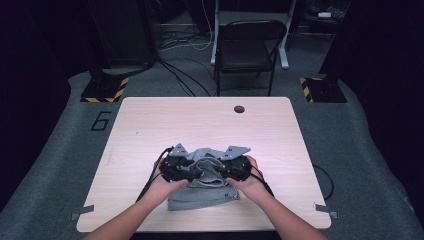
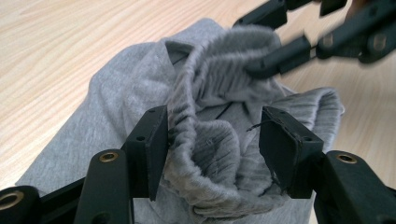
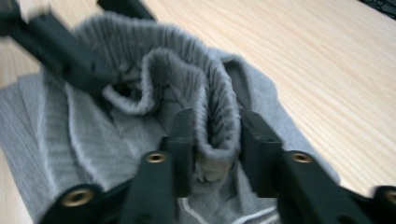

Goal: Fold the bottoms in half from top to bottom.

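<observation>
A grey knit garment (image 1: 200,199) with a ribbed hem lies bunched near the table's front edge. In the high view my left gripper (image 1: 186,170) and right gripper (image 1: 231,169) face each other over it, close together. In the right gripper view my right gripper (image 3: 215,128) is shut on a raised fold of the ribbed hem (image 3: 219,107). My left gripper (image 2: 212,128) stands open around a roll of the hem (image 2: 210,149); its left pad touches the cloth and its right pad stands apart. The right gripper's fingers (image 2: 280,58) pinch the cloth farther off in the left gripper view.
The light wooden table (image 1: 150,125) has a round cable hole (image 1: 239,109) near its far edge. A black folding chair (image 1: 247,50) stands behind the table, with cables on the grey floor around it.
</observation>
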The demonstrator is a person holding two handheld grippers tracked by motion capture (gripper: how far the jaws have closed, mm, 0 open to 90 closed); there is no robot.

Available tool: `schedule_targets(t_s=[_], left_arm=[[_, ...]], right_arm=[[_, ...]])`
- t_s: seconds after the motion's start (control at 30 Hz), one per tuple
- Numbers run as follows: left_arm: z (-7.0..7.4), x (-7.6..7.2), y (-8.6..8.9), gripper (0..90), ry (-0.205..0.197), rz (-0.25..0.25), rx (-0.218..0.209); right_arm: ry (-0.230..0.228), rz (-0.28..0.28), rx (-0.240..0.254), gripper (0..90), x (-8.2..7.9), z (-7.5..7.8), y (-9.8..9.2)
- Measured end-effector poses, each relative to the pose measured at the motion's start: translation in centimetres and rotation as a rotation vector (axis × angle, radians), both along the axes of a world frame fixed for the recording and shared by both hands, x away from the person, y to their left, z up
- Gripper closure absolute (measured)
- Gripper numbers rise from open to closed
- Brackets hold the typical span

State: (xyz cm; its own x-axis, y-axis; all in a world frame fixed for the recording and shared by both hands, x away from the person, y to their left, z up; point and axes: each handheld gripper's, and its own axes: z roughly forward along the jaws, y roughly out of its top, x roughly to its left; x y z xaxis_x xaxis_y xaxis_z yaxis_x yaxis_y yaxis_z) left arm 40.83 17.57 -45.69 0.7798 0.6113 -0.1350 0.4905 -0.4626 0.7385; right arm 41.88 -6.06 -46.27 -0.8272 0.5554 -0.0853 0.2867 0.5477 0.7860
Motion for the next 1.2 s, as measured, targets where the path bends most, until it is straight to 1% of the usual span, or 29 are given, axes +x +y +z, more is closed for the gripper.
schedule_targets(t_s=[0.03, 0.07, 0.1, 0.13, 0.17, 0.3, 0.43, 0.5, 0.53, 0.57, 0.63, 0.67, 0.7, 0.73, 0.77, 0.83, 0.87, 0.9, 0.97, 1.03, 1.07, 1.1, 1.13, 1.17, 1.2], left_arm=[[-0.2, 0.0, 0.0, 42.9, 0.004, 0.001, 0.007], [-0.3, 0.0, 0.1, 43.2, 0.007, 0.004, 0.014], [-0.5, -0.1, 0.2, 43.5, 0.007, 0.007, 0.019], [-0.7, -0.1, 0.4, 43.6, 0.005, 0.004, 0.036], [-0.8, -0.1, 0.5, 43.7, 0.006, 0.004, 0.038], [-1.1, -0.4, 1.2, 43.6, 0.013, 0.004, 0.049], [-1.2, -0.5, 2.0, 43.6, 0.014, 0.017, 0.043], [-1.1, -0.7, 2.4, 43.9, 0.018, 0.013, 0.034], [-1.1, -0.9, 2.6, 44.3, 0.015, 0.004, 0.033], [-1.2, -1.1, 2.8, 44.6, 0.018, 0.0, 0.025], [-1.3, -1.5, 3.1, 45.4, 0.021, -0.005, 0.013], [-1.4, -1.7, 3.2, 45.9, 0.022, -0.006, 0.018], [-1.5, -1.9, 3.4, 46.1, 0.025, -0.013, 0.024], [-1.6, -2.2, 3.5, 46.5, 0.027, -0.008, 0.017], [-1.7, -2.4, 3.6, 46.7, 0.035, -0.014, 0.014], [-2.0, -2.7, 3.6, 47.2, 0.039, -0.025, 0.018], [-2.0, -2.9, 3.6, 47.8, 0.042, -0.025, 0.016], [-2.2, -3.1, 3.5, 48.4, 0.049, -0.033, 0.014], [-2.4, -3.5, 3.3, 48.8, 0.058, -0.05, 0.022], [-2.6, -3.9, 3.1, 49.1, 0.062, -0.066, 0.033], [-2.6, -4.1, 3.0, 49.3, 0.065, -0.07, 0.031], [-2.5, -4.2, 3.0, 49.3, 0.071, -0.077, 0.025], [-2.3, -4.2, 3.0, 49.3, 0.062, -0.089, 0.017], [-2.0, -4.3, 3.0, 49.2, 0.061, -0.094, 0.0], [-1.7, -4.4, 3.0, 49.1, 0.054, -0.097, -0.012]], right_arm=[[0.004, -0.004, 0.006, 74.1, 0.0, 0.2, 0.0], [-0.004, -0.002, 0.013, 75.7, 0.2, 0.4, -0.2], [0.002, -0.009, 0.017, 76.5, 0.3, 0.6, -0.3], [-0.002, -0.011, 0.015, 77.0, 0.5, 0.7, -0.4], [-0.001, -0.02, 0.017, 78.0, 0.6, 0.9, -0.6], [0.006, -0.025, 0.021, 79.2, 1.0, 1.1, -1.2], [0.008, -0.014, 0.017, 80.0, 1.0, 1.2, -1.3], [0.002, -0.003, 0.019, 80.3, 0.9, 1.2, -1.3], [0.011, -0.003, 0.02, 80.4, 0.7, 1.2, -1.4], [0.008, 0.006, 0.019, 80.5, 0.4, 1.3, -1.5], [0.013, 0.027, 0.034, 80.7, -0.2, 1.3, -1.8], [0.019, 0.034, 0.04, 80.7, -0.5, 1.3, -1.9], [0.017, 0.055, 0.043, 80.8, -1.0, 1.2, -2.0], [0.021, 0.069, 0.039, 80.8, -1.5, 1.1, -2.1], [0.018, 0.08, 0.036, 80.8, -2.0, 0.9, -2.2], [0.019, 0.106, 0.026, 80.9, -3.1, 0.4, -2.3], [0.017, 0.113, 0.01, 80.9, -3.7, 0.0, -2.4], [0.015, 0.117, 0.002, 80.8, -4.0, -0.2, -2.5], [0.017, 0.121, -0.005, 80.7, -4.8, -0.7, -2.7], [0.005, 0.127, -0.027, 80.7, -5.2, -1.0, -2.9], [0.008, 0.129, -0.026, 80.7, -5.4, -1.3, -3.0], [0.008, 0.133, -0.034, 80.6, -5.5, -1.4, -3.0], [-0.002, 0.141, -0.043, 80.5, -5.5, -1.5, -3.1], [0.0, 0.141, -0.049, 80.3, -5.6, -1.7, -3.1], [0.003, 0.142, -0.042, 80.1, -5.6, -1.9, -3.1]])
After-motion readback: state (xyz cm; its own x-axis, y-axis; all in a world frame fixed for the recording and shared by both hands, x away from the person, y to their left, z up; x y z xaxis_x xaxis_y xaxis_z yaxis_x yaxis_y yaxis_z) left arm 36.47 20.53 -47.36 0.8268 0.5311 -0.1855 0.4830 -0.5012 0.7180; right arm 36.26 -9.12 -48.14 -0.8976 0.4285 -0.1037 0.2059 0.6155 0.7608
